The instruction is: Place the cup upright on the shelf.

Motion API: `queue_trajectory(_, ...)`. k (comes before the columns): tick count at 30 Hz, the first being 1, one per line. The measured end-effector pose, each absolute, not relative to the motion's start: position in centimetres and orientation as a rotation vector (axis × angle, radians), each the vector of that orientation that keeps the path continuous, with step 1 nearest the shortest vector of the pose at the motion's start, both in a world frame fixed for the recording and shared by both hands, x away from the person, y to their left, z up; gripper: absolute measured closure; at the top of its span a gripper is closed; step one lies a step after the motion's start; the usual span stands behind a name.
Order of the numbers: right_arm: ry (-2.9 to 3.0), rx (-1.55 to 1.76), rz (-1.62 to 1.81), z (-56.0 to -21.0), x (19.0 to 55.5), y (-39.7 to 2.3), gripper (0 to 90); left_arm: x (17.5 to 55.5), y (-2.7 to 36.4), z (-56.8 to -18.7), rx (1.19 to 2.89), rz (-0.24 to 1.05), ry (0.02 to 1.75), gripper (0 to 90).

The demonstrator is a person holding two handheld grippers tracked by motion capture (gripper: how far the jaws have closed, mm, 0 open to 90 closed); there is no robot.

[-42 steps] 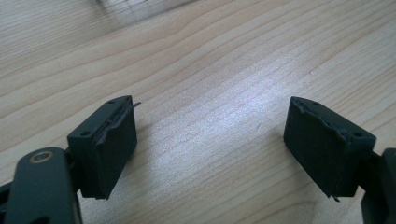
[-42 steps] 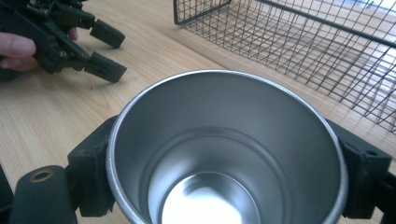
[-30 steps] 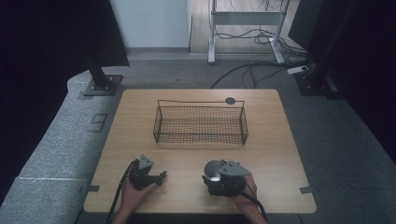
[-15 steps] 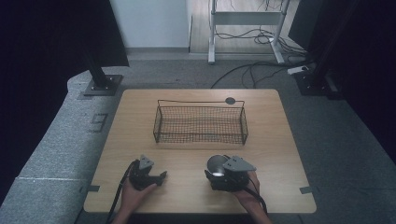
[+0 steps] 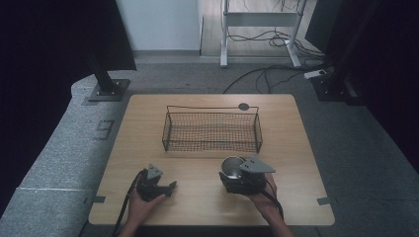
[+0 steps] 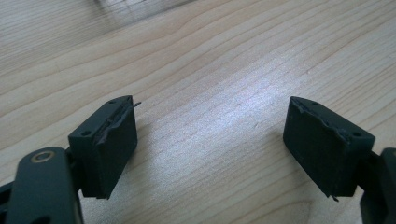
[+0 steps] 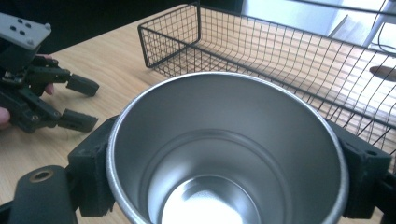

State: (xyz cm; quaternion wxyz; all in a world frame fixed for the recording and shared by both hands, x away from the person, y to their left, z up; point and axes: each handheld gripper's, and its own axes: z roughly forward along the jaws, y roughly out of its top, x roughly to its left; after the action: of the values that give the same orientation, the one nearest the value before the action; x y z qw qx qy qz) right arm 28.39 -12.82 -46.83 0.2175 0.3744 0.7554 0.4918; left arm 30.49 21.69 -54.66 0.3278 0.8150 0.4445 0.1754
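My right gripper (image 5: 236, 174) has come up off the worktop (image 5: 296, 148) and a little toward the wire basket (image 5: 211, 131) over the last second, carrying the steel cup (image 7: 224, 149) with it; the cup now hangs near the worktop's front edge, right of the middle, just short of the basket's near wall. The jaws are clamped on the cup's sides, one pad against each flank, and their spread has not altered, so I judge the grip firm and the lift the opening of a carry into the basket. My left gripper (image 5: 157, 186) has kept its place by the front-left part of the worktop, its jaws standing wide apart with only bare wood between them. The cup is thin brushed metal, round, open-mouthed, with a rolled rim and a bright, smooth bottom, and it is empty. The basket is black wire mesh, rectangular and shallow with upright walls, also empty. The worktop is pale wood with a fine straight grain.
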Motion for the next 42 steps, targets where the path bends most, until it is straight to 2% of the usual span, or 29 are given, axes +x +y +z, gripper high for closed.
queue_trajectory(42, 2.050, 1.033, 1.385, -42.6, 31.9, -12.9, 13.7, 30.5, 21.7, -54.7, 2.136, 0.459, 1.161, 17.7)
